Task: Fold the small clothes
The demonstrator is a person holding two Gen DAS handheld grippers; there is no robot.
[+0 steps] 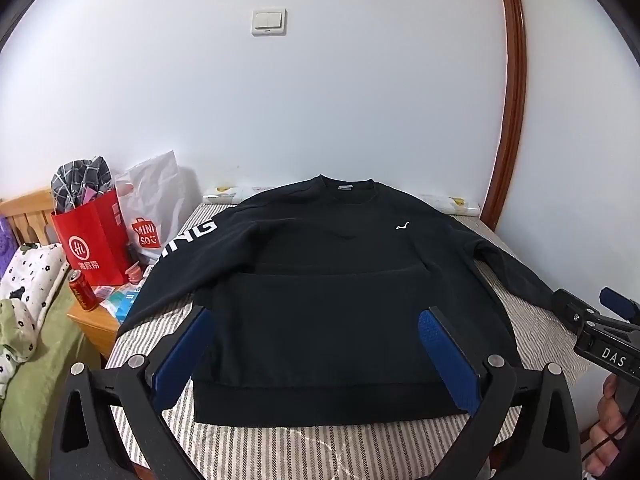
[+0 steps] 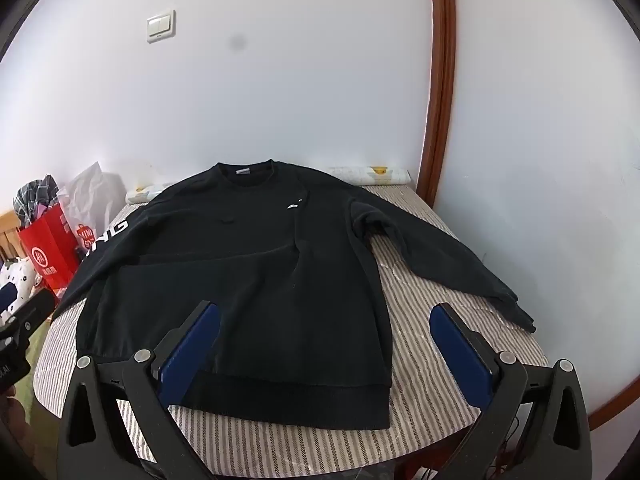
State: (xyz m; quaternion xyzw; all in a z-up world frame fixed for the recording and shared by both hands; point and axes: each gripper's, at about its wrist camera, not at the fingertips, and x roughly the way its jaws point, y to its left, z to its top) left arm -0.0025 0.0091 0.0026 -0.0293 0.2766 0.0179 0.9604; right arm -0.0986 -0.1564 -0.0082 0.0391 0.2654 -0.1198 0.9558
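While both tools gape empty, sweatshirt (image 1: pixel 320 300) flat, collar toward wall, hem nearest.

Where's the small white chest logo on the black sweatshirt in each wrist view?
Left wrist: white logo right of centre, below the collar.
Right wrist: white logo near centre, below and right of the collar.
Shared landmark: wall switch above the sweatshirt.

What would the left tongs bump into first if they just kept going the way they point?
Most likely the black sweatshirt: the open left tongs tilt down toward its lower front, spread on the striped cover. Depth is uncertain.
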